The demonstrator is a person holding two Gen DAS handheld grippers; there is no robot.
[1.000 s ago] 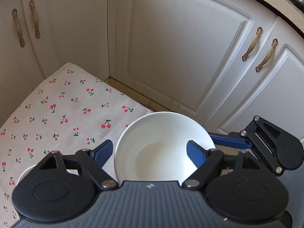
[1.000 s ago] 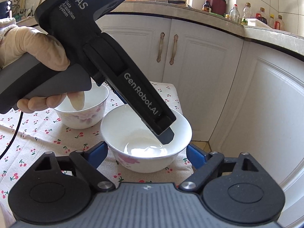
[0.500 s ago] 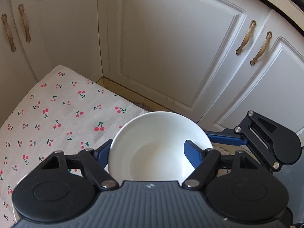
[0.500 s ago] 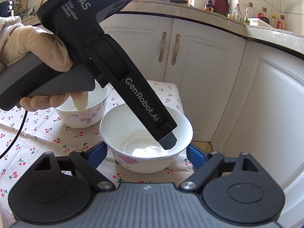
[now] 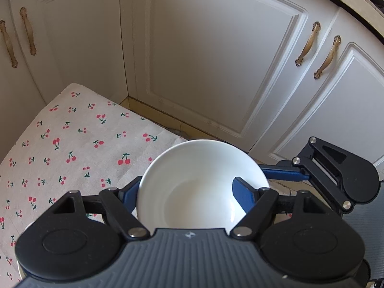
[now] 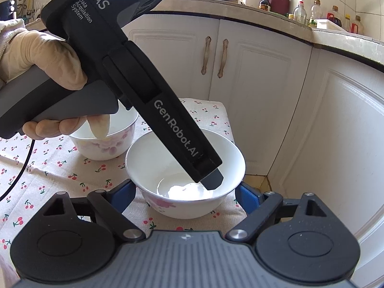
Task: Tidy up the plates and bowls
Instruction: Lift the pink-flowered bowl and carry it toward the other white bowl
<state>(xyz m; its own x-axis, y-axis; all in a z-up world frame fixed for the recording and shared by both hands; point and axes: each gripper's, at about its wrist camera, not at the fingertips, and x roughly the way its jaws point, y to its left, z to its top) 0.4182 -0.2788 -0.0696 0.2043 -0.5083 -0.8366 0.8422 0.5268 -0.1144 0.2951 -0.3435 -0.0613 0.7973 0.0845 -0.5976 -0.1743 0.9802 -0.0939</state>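
While the near bowl [image 6: 184, 175] sits close to the right-hand corner of the cherry-print table [image 5: 72, 148], the left gripper [image 5: 189, 192] pinches its wall: one blue finger lies against the outside of the rim, the other inside the cavity, so the grip reads as clamped on one side of the bowl only. In the right wrist view that gripper's tip dips into the bowl from above, held by a gloved hand [image 6: 45, 55]. The right gripper [image 6: 184, 192] straddles the same bowl low down, jaws standing wide on either side with a visible gap; it grasps nothing. A second bowl [image 6: 105, 139] with a floral band stands behind, toward the table's middle, just beside the first. Risks, as judged: a one-sided rim pinch on glazed ceramic is slippery, so a lift could let the bowl swing or slide out. The bowl's place near the table edge means a slip sends it toward the floor by the cabinets [image 5: 216, 72]. If the move is nesting into the second bowl, a tilted carry could knock rim against rim. The wide right jaws could also nudge the bowl sideways.
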